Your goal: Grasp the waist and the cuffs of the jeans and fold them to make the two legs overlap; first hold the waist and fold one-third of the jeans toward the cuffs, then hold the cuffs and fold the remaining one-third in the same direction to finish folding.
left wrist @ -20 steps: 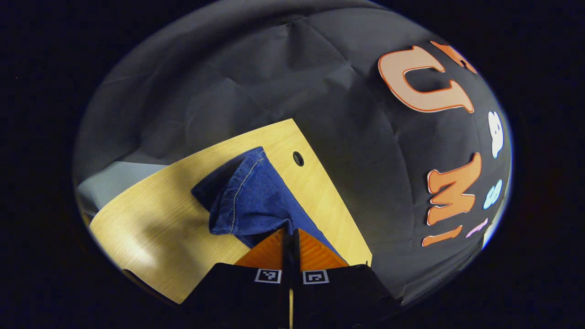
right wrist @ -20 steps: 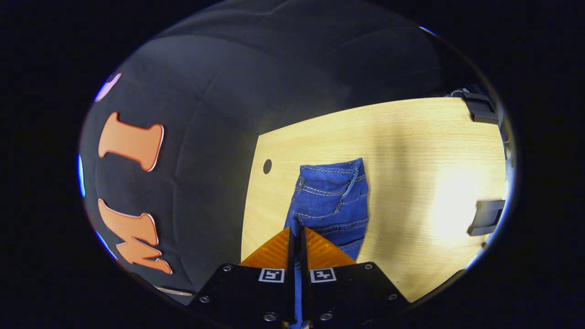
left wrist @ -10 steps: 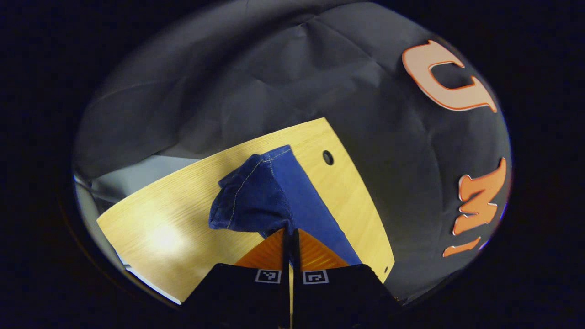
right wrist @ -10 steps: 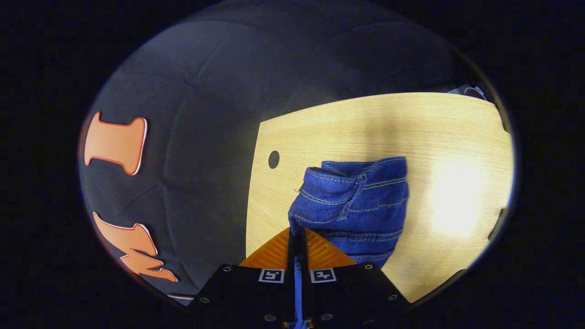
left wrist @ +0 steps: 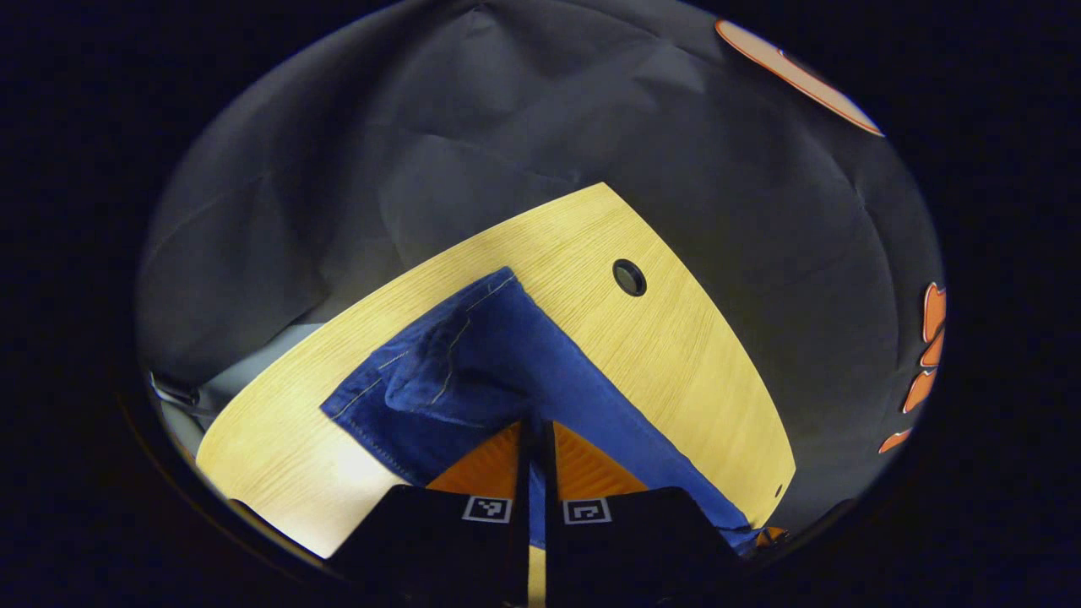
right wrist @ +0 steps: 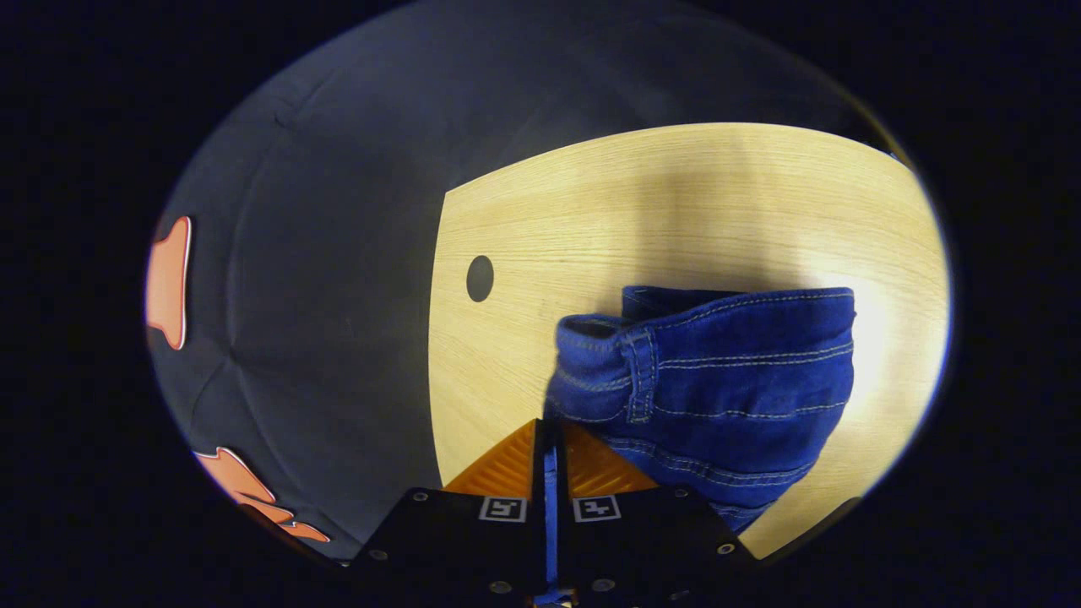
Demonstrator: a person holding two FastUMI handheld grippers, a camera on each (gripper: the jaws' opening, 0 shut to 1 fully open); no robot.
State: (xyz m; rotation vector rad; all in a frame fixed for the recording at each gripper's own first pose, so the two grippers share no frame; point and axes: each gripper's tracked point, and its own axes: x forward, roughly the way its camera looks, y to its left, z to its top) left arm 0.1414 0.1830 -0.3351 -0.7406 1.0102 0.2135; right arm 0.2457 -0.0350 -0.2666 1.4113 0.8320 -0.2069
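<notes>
Blue jeans point(left wrist: 498, 371) lie on the light wooden table point(left wrist: 676, 355). In the left gripper view my left gripper point(left wrist: 534, 431) is shut on the cuff end, whose hem spreads to the left of the fingers while a leg runs off to the lower right. In the right gripper view my right gripper point(right wrist: 549, 435) is shut on the waist of the jeans point(right wrist: 718, 380). The waistband with a belt loop bulges up just right of the fingers. A strip of denim shows between both pairs of fingers.
A round cable hole point(left wrist: 629, 277) sits in the table near its corner, also seen as the cable hole point(right wrist: 480, 278) left of the waist. The black cloth wall point(left wrist: 473, 127) stands close behind the table edge. Bare wood point(right wrist: 692, 211) lies beyond the waist.
Both grippers have come down closer to the table with the denim still held. The cuff has spread flatter, and the waist looms larger and farther right in the right gripper view.
</notes>
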